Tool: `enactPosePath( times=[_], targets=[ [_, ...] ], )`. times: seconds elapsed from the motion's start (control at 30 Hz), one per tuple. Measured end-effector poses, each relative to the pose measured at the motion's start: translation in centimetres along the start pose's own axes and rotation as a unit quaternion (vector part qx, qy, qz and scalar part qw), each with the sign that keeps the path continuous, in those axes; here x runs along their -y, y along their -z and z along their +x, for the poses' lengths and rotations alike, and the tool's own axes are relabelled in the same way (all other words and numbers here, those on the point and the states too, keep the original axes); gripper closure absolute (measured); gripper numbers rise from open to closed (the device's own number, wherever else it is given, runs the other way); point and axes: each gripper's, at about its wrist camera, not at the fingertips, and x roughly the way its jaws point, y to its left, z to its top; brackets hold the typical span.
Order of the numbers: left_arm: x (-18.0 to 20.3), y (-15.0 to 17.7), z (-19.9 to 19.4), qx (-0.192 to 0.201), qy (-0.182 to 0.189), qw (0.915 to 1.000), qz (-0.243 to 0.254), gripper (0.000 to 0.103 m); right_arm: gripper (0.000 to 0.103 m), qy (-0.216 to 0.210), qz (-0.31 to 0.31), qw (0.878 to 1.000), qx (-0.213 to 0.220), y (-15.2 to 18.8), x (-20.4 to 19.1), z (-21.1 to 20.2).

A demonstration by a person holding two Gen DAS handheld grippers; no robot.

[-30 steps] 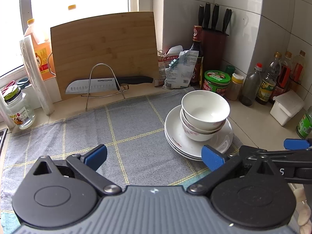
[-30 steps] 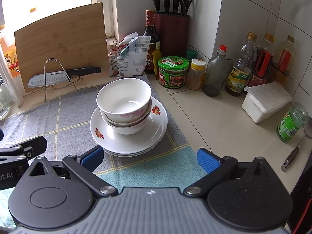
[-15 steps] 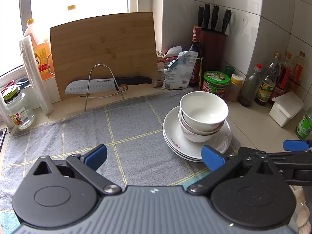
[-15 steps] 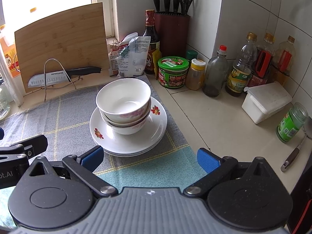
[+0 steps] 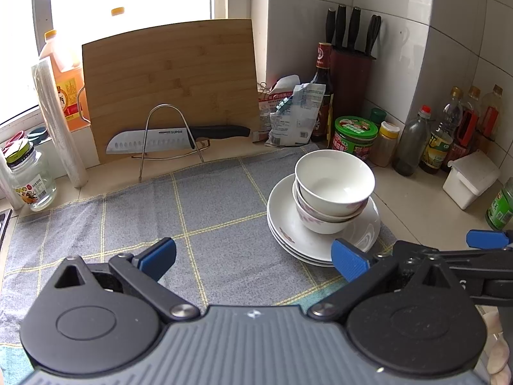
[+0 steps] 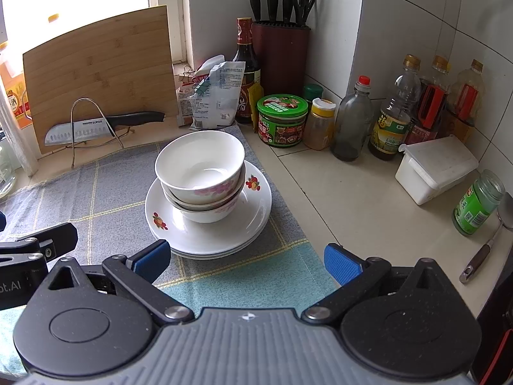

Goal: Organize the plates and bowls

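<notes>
I have both grippers held low over the grey checked cloth point(image 5: 134, 211) that covers the worktop point(image 6: 346, 199), and the stack of dishes is my landmark. The plates point(image 6: 253, 221) lie piled on the right part of the cloth, and the bowls point(image 6: 200, 163) sit nested on top of them, the upper one tilted slightly, its inside plain white.

My left gripper point(image 5: 253, 255) is spread wide with nothing between its blue pads point(image 5: 158, 252); its right pad sits just in front of the near rim of the plates, as the left wrist view shows them point(image 5: 323, 243), though I cannot tell whether it touches. My right gripper point(image 6: 247, 261) is likewise wide apart and empty, its left pad just in front of the stack's near edge and its right pad over the cloth beside the bare worktop.

Behind the stack, a cutting board point(image 5: 170, 86) leans against the window wall with a knife point(image 5: 173, 136) resting on a wire rack point(image 5: 166, 138) at its foot. Right of the stack stand a green-lidded jar point(image 6: 282, 120), several bottles point(image 6: 392, 117) and a white lidded box point(image 6: 436, 168). A knife block point(image 6: 282, 54) stands in the corner behind the jar.
</notes>
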Motion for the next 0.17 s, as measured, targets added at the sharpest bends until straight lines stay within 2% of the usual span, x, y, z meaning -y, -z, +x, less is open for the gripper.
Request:
enactPosePath(
  times=[0.17],
  targets=[
    [0.01,0.04,-0.03,0.001,0.000,1.0000,-0.001,0.001,0.000,0.001,0.001,1.000,0.002,-0.01,0.13,-0.02]
  ],
)
